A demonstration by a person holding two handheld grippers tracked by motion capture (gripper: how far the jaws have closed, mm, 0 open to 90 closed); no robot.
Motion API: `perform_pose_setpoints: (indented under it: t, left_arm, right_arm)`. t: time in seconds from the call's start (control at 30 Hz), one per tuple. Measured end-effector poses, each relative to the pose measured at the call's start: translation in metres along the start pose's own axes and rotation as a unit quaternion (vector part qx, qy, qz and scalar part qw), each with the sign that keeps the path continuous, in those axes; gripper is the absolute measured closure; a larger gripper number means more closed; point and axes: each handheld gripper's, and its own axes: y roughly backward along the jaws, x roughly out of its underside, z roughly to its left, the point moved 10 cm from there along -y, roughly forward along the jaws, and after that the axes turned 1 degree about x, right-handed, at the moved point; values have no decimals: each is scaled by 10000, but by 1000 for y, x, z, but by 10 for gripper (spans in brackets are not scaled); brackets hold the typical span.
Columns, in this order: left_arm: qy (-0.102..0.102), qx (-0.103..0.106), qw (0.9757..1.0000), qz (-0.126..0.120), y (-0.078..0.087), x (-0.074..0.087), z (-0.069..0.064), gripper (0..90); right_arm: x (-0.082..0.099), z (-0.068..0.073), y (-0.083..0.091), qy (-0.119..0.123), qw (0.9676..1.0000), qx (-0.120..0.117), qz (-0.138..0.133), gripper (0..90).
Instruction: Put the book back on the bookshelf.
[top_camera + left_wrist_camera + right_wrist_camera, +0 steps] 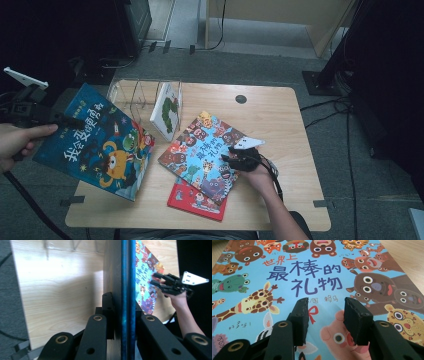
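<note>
Now | left gripper [125, 322] jaws clamp blue book [95, 142] | right gripper [325, 315] jaws apart over "世界上最棒的礼物" book [317, 275]

The red book [192, 200] is mostly buried under the animal book [202, 155], just a corner poking out. In the left gripper view the blue book [127, 300] shows edge-on, cover unreadable. The right gripper view crops the animal book's edges, and the small handwriting there is too tiny to read.

L gripper [60, 120] jaws clamped, raised left; R gripper [231, 156] jaws apart, low.
</note>
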Motion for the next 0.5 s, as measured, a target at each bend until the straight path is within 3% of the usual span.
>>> perform_pose_setpoints:
  t: [0.3,0.5]
  left_arm:
    - [180,-472,9987,-97,13,-18,19,823]
    - [139,-607,9979,-158,18,-28,25,822]
  right_arm:
    - [0,0,0,14,10000,20,-5,551]
    - [0,0,0,26,10000,33,-14,551]
